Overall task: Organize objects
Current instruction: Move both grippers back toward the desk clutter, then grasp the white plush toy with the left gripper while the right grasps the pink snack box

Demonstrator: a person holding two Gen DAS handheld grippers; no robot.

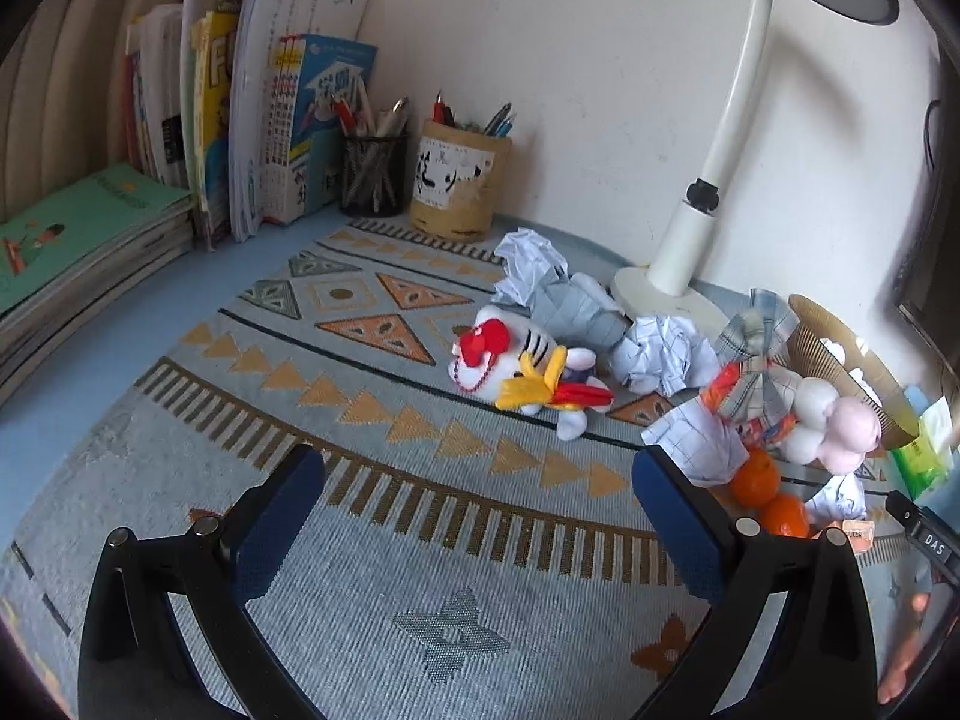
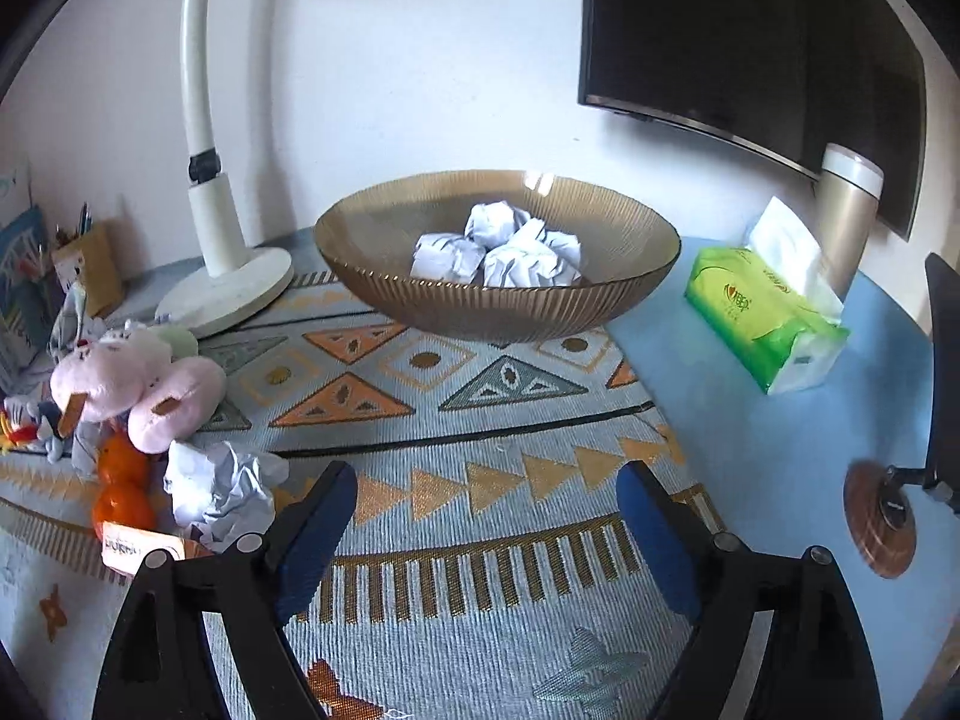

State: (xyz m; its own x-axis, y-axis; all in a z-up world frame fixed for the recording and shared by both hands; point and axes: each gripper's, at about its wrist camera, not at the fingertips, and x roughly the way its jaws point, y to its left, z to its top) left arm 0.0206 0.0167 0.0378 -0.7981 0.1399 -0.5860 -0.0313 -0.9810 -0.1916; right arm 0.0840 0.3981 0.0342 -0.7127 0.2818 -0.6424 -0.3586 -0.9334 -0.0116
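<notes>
My left gripper (image 1: 480, 468) hangs open over the patterned mat (image 1: 360, 540), nothing between its blue pads. Ahead of it lie a white plush cat with a red bow (image 1: 528, 366), crumpled paper balls (image 1: 660, 354), two oranges (image 1: 756, 477) and a pink plush (image 1: 840, 426). My right gripper (image 2: 486, 480) is open too and holds nothing. Beyond it stands a brown ribbed glass bowl (image 2: 498, 312) holding three paper balls (image 2: 498, 249). One more paper ball (image 2: 222, 492) lies just left of the right gripper's left finger, beside the oranges (image 2: 120, 486) and the pink plush (image 2: 138, 384).
A white desk lamp (image 1: 684, 240) stands at the back. Books (image 1: 240, 120) and two pen holders (image 1: 459, 180) line the back left. A green tissue pack (image 2: 762, 312), a gold bottle (image 2: 846, 210) and a dark wall screen (image 2: 750, 48) are on the right.
</notes>
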